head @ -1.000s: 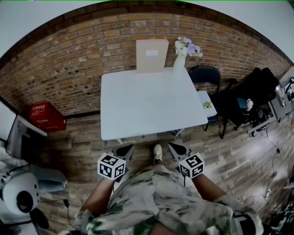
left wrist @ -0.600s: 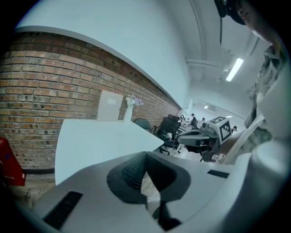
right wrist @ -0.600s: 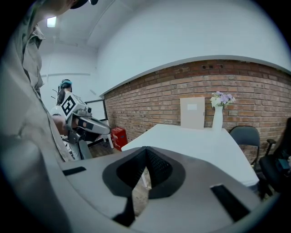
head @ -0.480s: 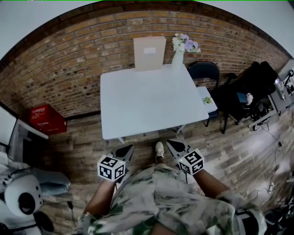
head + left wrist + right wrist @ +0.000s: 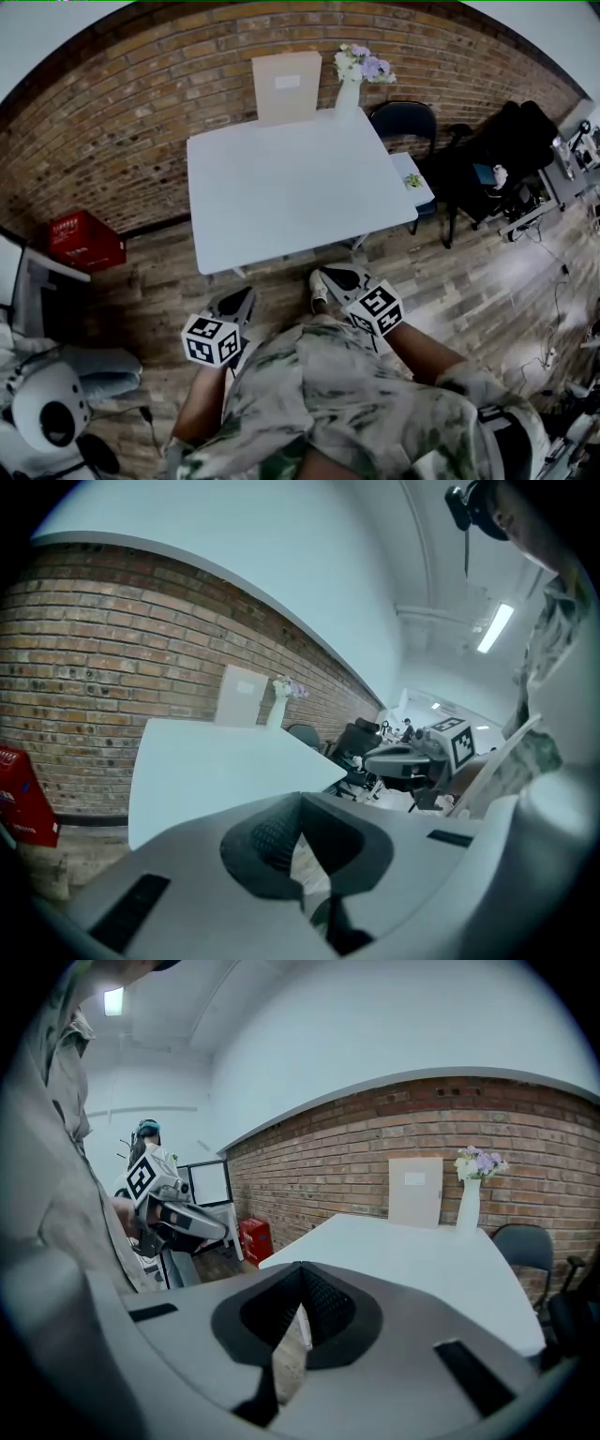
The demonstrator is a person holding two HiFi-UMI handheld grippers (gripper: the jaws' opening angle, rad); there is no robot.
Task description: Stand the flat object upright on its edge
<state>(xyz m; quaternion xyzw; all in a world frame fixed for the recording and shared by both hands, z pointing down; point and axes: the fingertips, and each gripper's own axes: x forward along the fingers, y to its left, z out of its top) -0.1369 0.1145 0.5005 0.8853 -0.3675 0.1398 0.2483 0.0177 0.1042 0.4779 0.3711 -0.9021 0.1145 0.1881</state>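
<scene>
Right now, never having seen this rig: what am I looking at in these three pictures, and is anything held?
There is no robot here. A person holds a two-jaw gripper in each hand. The head view comes from a camera on the person's head and looks down at the left gripper and right gripper, each carrying a marker cube. The two gripper views come from cameras riding on the grippers, looking along their jaws. Both pairs of jaws are shut and hold nothing. At the far edge of the white table, a beige flat board stands upright by the brick wall, beside a white vase of flowers.
</scene>
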